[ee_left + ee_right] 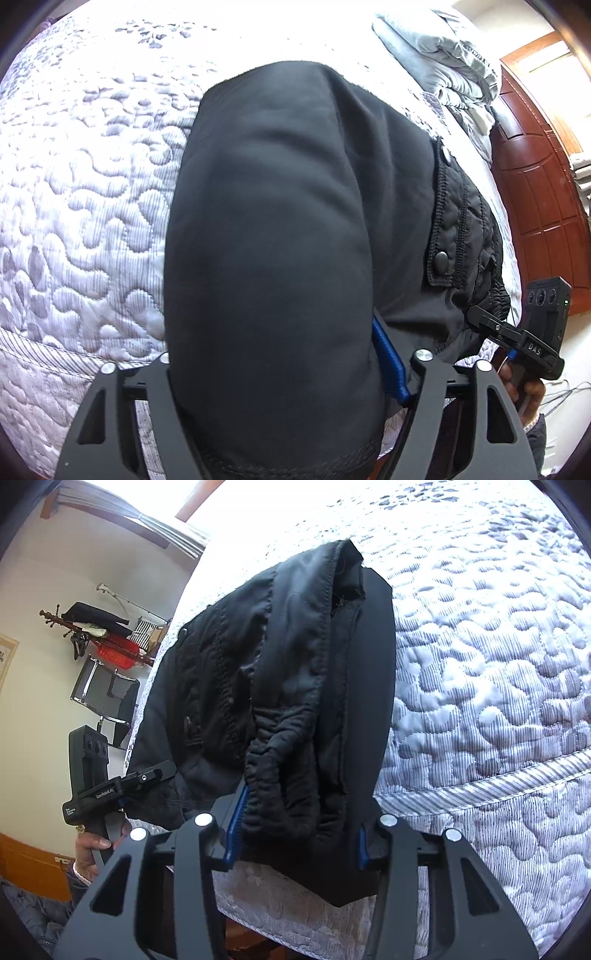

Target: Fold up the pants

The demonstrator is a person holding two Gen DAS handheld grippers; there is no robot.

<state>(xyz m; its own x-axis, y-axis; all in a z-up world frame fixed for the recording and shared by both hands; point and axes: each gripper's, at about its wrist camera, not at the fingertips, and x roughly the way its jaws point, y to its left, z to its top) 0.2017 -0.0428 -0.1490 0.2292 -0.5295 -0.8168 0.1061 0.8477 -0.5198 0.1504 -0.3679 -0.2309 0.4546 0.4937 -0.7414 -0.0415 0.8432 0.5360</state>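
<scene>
Black pants [277, 184] lie on the quilted bed, their near end raised off the bed edge. In the left wrist view a thick fold of the leg fills the space between my left gripper's [273, 350] jaws. One blue pad [388, 362] presses on the cloth; the other finger is hidden by it. In the right wrist view my right gripper [299, 830] is shut on the gathered elastic waistband of the pants [295, 646], a blue pad on each side. Each gripper appears in the other's view, at the pants' edge: the right gripper [491, 325] and the left gripper [147, 775].
A grey-and-white quilt [92, 184] covers the bed [480, 664]. A folded grey duvet [443, 62] lies at the far right corner. A wooden door [535, 184] stands beyond the bed. A chair [107, 698] and a coat rack [92, 627] stand by the wall.
</scene>
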